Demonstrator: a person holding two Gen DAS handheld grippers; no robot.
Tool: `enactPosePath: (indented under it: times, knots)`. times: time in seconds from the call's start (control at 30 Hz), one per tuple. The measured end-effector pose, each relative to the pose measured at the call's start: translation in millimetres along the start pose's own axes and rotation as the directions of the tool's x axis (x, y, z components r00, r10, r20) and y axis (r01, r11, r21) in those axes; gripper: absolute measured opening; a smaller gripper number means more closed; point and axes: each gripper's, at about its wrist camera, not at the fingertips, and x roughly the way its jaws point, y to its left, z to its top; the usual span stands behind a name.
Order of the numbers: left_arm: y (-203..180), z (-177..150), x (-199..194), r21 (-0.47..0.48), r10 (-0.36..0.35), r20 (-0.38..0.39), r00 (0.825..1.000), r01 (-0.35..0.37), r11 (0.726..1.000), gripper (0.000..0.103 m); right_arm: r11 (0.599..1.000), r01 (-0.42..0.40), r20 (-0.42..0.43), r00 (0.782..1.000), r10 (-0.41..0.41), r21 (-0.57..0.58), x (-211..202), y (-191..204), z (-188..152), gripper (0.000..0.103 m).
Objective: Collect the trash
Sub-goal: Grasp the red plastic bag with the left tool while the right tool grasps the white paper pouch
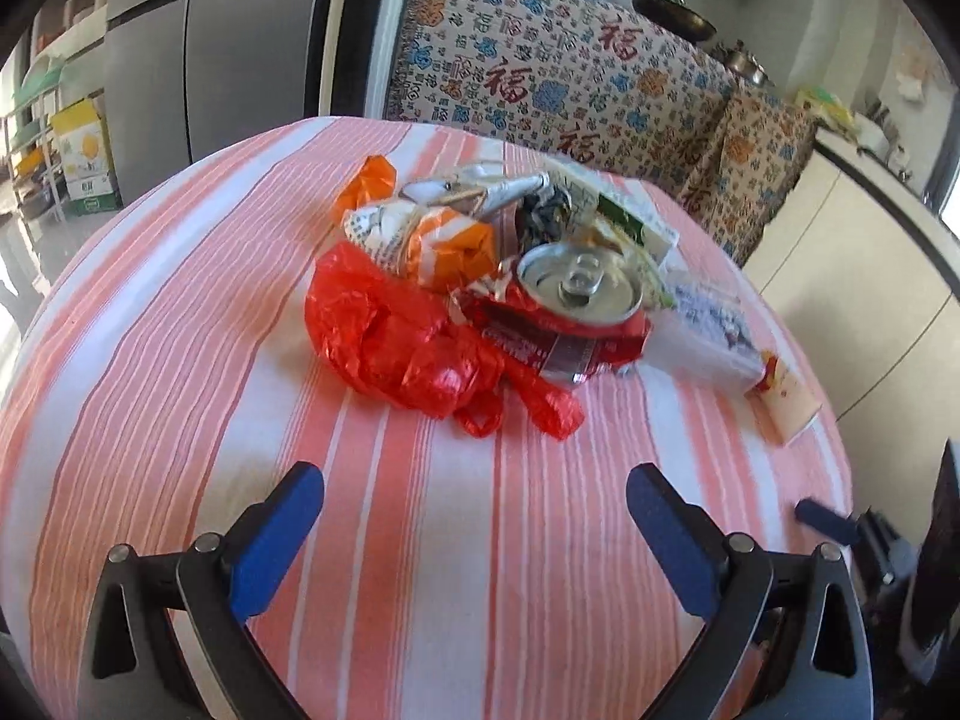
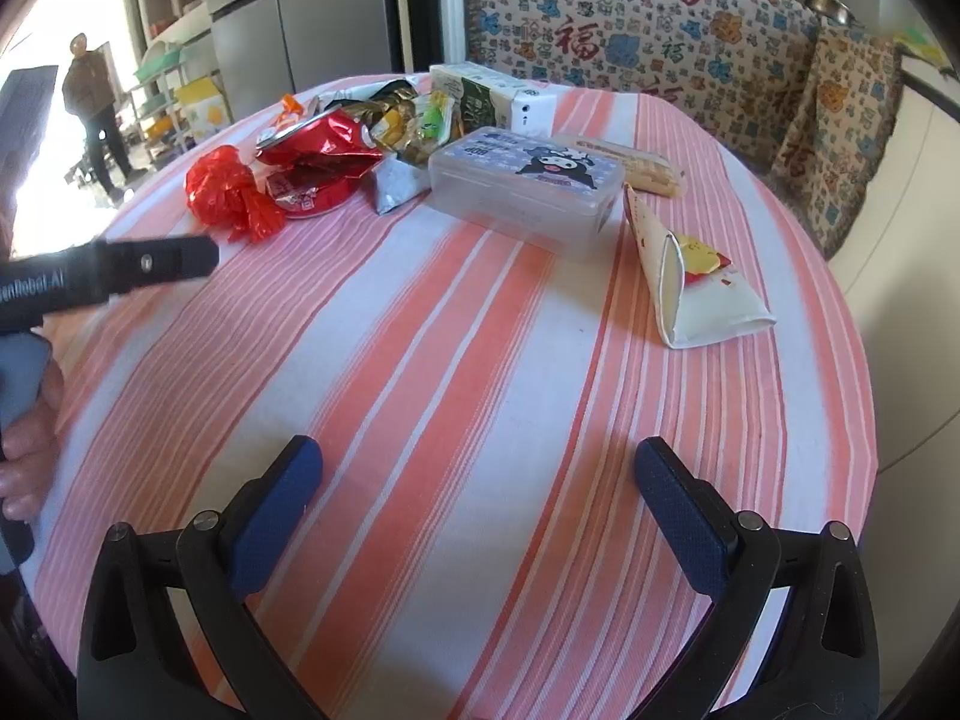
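A trash pile lies on the pink striped tablecloth (image 1: pixel 180 396). In it are a crumpled red plastic bag (image 1: pixel 396 342) (image 2: pixel 225 195), a crushed red can (image 1: pixel 576 312) (image 2: pixel 318 150), orange wrappers (image 1: pixel 444 240), a green-and-white carton (image 1: pixel 630 210) (image 2: pixel 486 99) and a clear lidded box (image 2: pixel 525 186) (image 1: pixel 702 336). A flattened white paper cup (image 2: pixel 696 282) (image 1: pixel 786 402) lies apart to the right. My left gripper (image 1: pixel 474 498) is open, short of the red bag. My right gripper (image 2: pixel 477 468) is open over bare cloth. The left gripper's body (image 2: pixel 120 270) shows in the right wrist view.
A patterned cloth-covered sofa (image 1: pixel 540 72) (image 2: pixel 660 30) stands behind the table. A grey cabinet (image 1: pixel 198 48) and shelves (image 1: pixel 42 120) are at the back left, a white counter (image 1: pixel 870 240) at the right. A person (image 2: pixel 96 114) stands far off at the left.
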Motion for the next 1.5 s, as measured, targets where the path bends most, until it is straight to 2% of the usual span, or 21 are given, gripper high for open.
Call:
enactPosePath:
  times: [0.07,0.23,0.4,0.47,0.53,0.67,0.73,0.83,0.93,1.03,1.13,1.23,1.37,1.5]
  knots:
    - [-4,9,5,-0.011,0.023,0.017,1.000,-0.022,1.000,0.103,1.000,0.001,0.000,1.000,-0.001,0.000,0,0,0,0.102]
    - [11,21,27,-0.041,0.191,-0.014,0.982,-0.191,0.981,0.103,1.000,0.000,0.000,1.000,0.000,0.000,0,0,0,0.102]
    - [62,5,0,-0.102,0.228,-0.028,0.973,-0.230,0.968,0.103,1.000,0.000,0.000,1.000,0.000,-0.001,0,0,-1,0.102]
    - [76,0,-11,-0.102,0.221,-0.034,0.975,-0.224,0.969,0.103,1.000,0.000,0.000,1.000,0.000,-0.001,0,0,-1,0.102]
    - [80,-2,-18,-0.084,0.182,-0.026,0.983,-0.184,0.979,0.103,1.000,0.000,0.001,1.000,0.000,-0.001,1,0,-1,0.102]
    - [63,7,-20,-0.070,0.060,-0.008,0.998,-0.060,0.996,0.103,1.000,0.000,0.001,1.000,0.000,0.000,1,0,-1,0.102]
    - [53,21,-15,-0.082,0.045,0.018,0.999,-0.044,0.996,0.103,1.000,0.001,0.001,1.000,-0.001,0.000,1,0,-1,0.102]
    - [45,46,0,-0.099,0.092,0.040,0.995,-0.088,0.991,0.103,1.000,0.000,0.001,1.000,0.000,0.000,1,0,-2,0.102]
    - [44,58,26,-0.103,0.162,-0.005,0.987,-0.162,0.981,0.103,1.000,0.000,0.002,1.000,0.000,-0.001,1,0,-2,0.102]
    - [47,59,43,-0.053,0.232,-0.060,0.971,-0.235,0.971,0.103,1.000,-0.001,0.002,1.000,0.001,-0.001,1,0,-2,0.102]
    - [56,53,35,0.007,0.273,-0.062,0.960,-0.273,0.962,0.103,1.000,0.000,0.002,1.000,0.000,-0.001,1,0,-2,0.102]
    - [71,46,21,0.023,0.261,-0.061,0.963,-0.260,0.965,0.103,1.000,0.000,0.002,1.000,0.000,-0.001,2,0,-2,0.102]
    - [70,46,20,0.061,0.175,-0.067,0.982,-0.171,0.983,0.103,1.000,0.000,0.002,1.000,0.000,-0.001,2,0,-3,0.102]
    - [54,48,36,0.134,0.181,-0.075,0.981,-0.170,0.976,0.103,1.000,-0.004,0.004,1.000,0.004,0.000,2,0,-3,0.102]
